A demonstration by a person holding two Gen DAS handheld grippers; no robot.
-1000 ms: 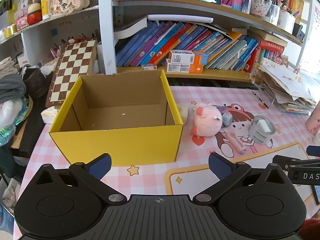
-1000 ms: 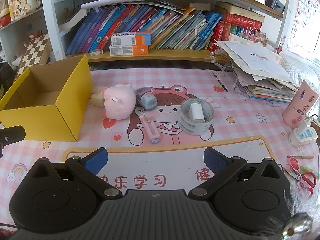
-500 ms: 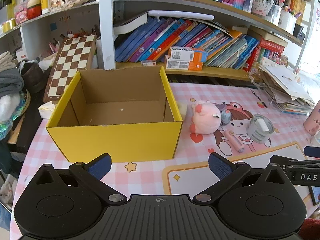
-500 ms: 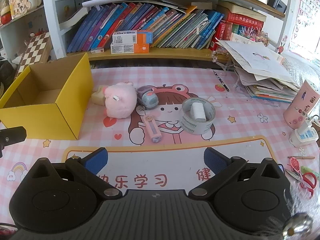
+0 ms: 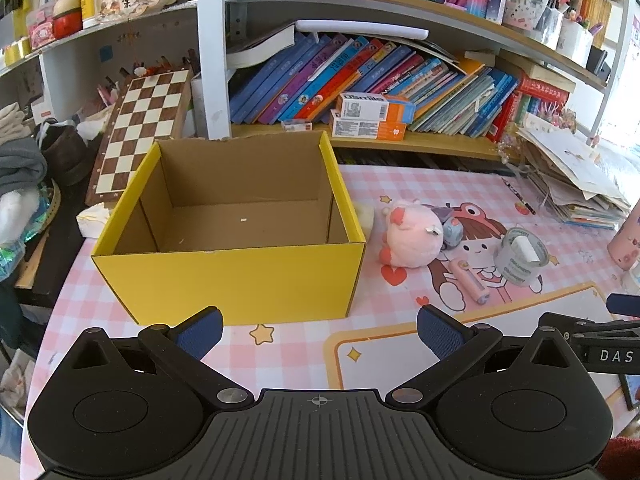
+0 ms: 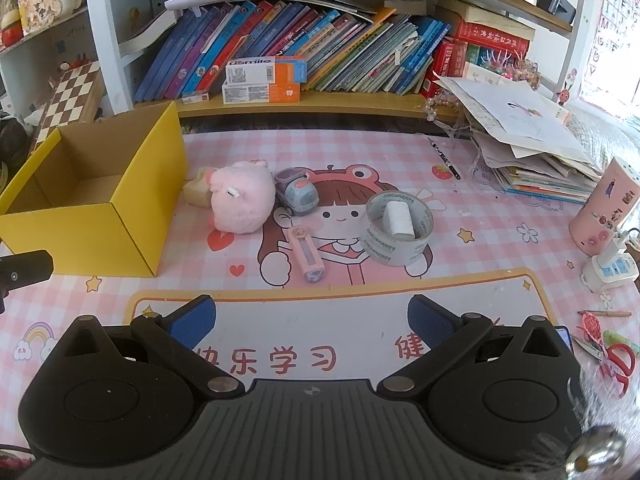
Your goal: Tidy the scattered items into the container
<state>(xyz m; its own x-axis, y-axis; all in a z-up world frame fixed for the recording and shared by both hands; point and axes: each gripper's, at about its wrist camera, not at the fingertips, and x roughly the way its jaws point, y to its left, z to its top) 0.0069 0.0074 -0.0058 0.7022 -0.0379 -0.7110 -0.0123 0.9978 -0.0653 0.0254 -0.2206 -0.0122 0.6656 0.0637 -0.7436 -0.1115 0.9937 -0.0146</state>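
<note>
- My left gripper [image 5: 318, 326] is spread wide, its blue pads [image 5: 198, 330] well apart with nothing between them; it touches nothing and hangs just in front of the yellow box [image 5: 240, 276].
- My right gripper [image 6: 312, 320] is likewise spread wide and holds nothing; its blue pads hover over the pale panel of the pink desk mat [image 6: 320, 148], clear of every item.
- The yellow box stands upright and open at the left of the mat; from the left wrist view I see its bare cardboard floor with only tiny specks in it.
- The scattered items all lie on the mat to the right of the box, outside it.
- A pink plush toy [image 6: 242, 202] sits nearest the box, with a pale yellowish block [image 6: 197, 192] between it and the box wall; I cannot tell whether the block touches the wall.
- A small grey-and-purple toy car [image 6: 298, 194] rests just beside the plush, on its far right.
- A pink utility knife [image 6: 306, 256] lies flat in front of the car, pointing toward me.
- A tape roll [image 6: 398, 228] stands on its flat side to the right, with a white eraser-like block [image 6: 398, 218] leaning inside its ring.
- A pile of papers [image 6: 528, 144] and a pink cylinder [image 6: 606, 210] sit further right.
</note>
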